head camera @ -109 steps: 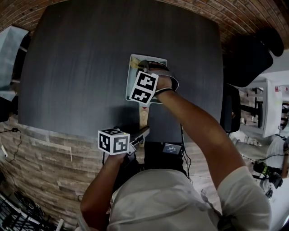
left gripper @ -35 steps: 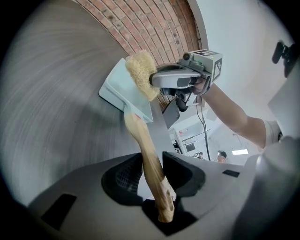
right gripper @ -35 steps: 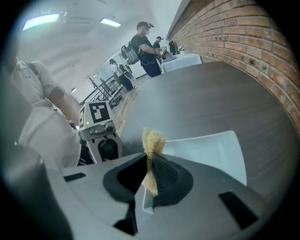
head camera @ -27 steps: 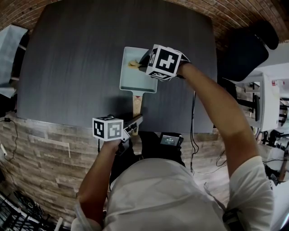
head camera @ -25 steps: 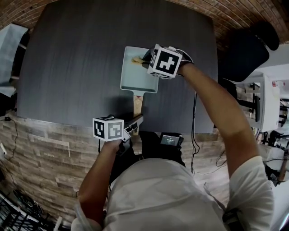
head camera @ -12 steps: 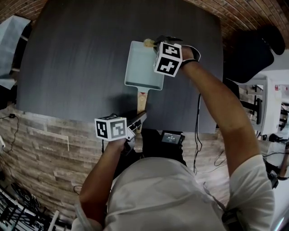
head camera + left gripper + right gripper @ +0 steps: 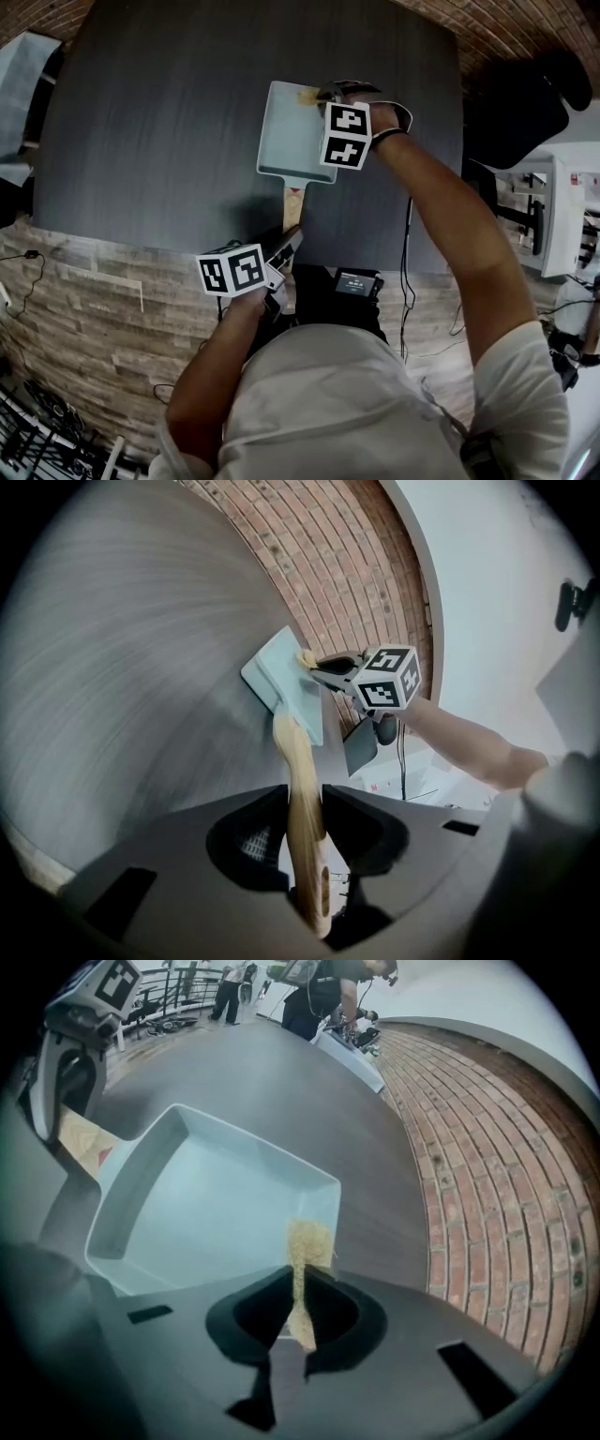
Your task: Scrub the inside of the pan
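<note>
The wooden handle [image 7: 292,752] of the pale-blue rectangular pan [image 7: 295,127] is grasped by the left gripper [image 7: 302,803], whose fingers [image 7: 248,803] have just been closing. A tan sponge [image 7: 307,1241] is clenched in the right gripper [image 7: 298,1283].

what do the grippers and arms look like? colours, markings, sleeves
Both the left gripper and right gripper are dark grey, each carrying a white cube with black square markers. Jaws broad, dark, with rounded cut-outs. Bare forearms; light short-sleeved shirt; dark band at the right wrist. The left jaws have just been closing, a wooden handle between them.

Lab-like workroom; brick floor [image 7: 487,28]; cables [image 7: 52,417]
</note>
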Demonstrator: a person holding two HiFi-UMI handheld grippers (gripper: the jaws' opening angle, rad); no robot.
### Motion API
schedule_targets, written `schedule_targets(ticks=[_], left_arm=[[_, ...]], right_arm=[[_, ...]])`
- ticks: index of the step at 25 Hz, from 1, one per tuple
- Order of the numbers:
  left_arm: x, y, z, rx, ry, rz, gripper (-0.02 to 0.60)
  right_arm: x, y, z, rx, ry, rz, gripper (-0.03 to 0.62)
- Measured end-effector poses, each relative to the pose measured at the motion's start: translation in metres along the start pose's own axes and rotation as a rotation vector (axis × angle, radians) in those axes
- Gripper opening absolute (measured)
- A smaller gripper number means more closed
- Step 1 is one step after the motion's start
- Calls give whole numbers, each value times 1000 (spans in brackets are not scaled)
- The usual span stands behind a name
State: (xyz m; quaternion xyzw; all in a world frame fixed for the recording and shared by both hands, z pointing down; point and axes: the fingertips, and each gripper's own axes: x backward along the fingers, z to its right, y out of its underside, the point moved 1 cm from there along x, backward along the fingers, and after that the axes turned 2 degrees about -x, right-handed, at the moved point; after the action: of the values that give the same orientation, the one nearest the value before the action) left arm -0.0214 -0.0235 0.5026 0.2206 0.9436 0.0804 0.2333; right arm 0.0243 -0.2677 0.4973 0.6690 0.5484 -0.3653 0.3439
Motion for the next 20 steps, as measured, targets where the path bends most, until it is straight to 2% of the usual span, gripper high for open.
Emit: schedule_targets(ticks=[3,11,20], left_arm=[[0,-1,0,14,-13,22,121],[3,-4,-3,43,-65,93,121],[5,-7,-5,61,-83,122,121]], right_arm=[[-5,6,-15,0,-49,-19,40],[-2,7,-28,-88,-122,-23,40],[13,-2,-54,-173,-229,-2,40]])
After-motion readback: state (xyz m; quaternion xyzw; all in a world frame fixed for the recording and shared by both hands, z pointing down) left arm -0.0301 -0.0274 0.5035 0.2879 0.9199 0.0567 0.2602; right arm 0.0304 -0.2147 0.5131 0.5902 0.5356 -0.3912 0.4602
